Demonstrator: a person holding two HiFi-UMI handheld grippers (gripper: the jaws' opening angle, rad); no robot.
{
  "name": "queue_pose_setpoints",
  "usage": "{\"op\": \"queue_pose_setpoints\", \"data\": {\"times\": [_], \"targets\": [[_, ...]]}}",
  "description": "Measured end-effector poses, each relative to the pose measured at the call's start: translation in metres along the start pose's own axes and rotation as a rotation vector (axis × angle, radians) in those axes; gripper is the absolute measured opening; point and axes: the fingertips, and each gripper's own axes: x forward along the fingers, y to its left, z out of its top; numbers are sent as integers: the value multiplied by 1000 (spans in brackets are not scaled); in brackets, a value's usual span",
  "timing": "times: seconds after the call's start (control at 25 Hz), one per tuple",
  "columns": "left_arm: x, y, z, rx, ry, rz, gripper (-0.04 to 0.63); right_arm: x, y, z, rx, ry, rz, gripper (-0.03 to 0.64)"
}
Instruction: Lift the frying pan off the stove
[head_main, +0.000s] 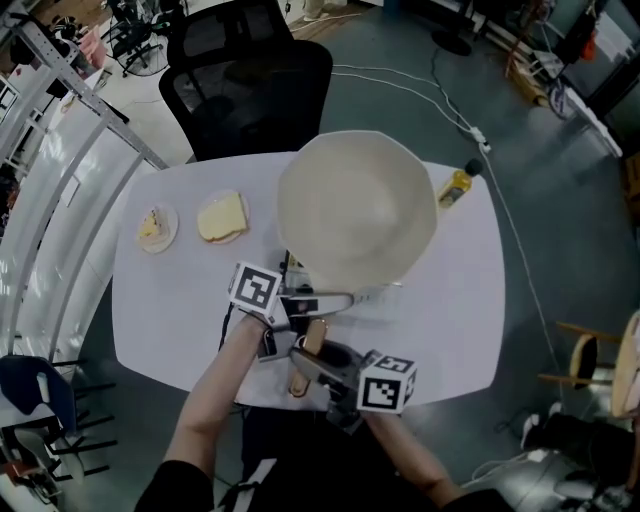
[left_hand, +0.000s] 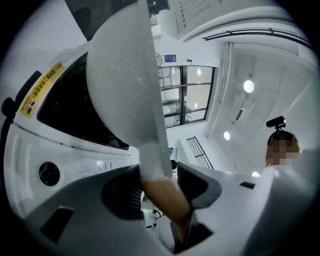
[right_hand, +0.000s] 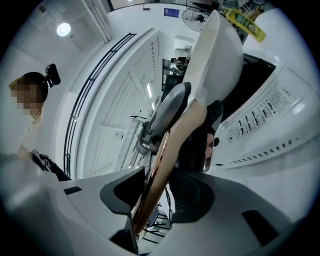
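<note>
A big cream frying pan fills the middle of the white table and hides most of the stove below it. Its wooden handle points toward me. My left gripper is shut on the handle close to the pan. My right gripper is shut on the handle's near end. In the left gripper view the handle sits pinched in the left gripper, with the pan beside the white stove and its black top. The right gripper clamps the handle.
A small plate with a piece of cake and a slice of bread lie at the table's left. A yellow oil bottle lies at the far right corner. A black office chair stands behind the table.
</note>
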Motion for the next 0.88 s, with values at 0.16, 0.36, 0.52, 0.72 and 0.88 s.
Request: {"op": "queue_pose_setpoints", "data": {"times": [0.16, 0.36, 0.52, 0.72, 0.88], "targets": [[1, -1, 1, 12, -17, 0, 206, -2, -1, -1, 4, -13, -5, 155], [2, -1, 1, 8, -39, 8, 209, -6, -3, -2, -2, -8, -15, 153], [3, 0, 0, 2, -53, 25, 212, -10, 0, -1, -38, -13, -23, 163], [1, -10, 3, 9, -73, 0, 216, -12, 6, 3, -61, -23, -15, 164], [-7, -27, 5, 44, -98, 0, 216, -11, 21, 5, -94, -21, 5, 163]]}}
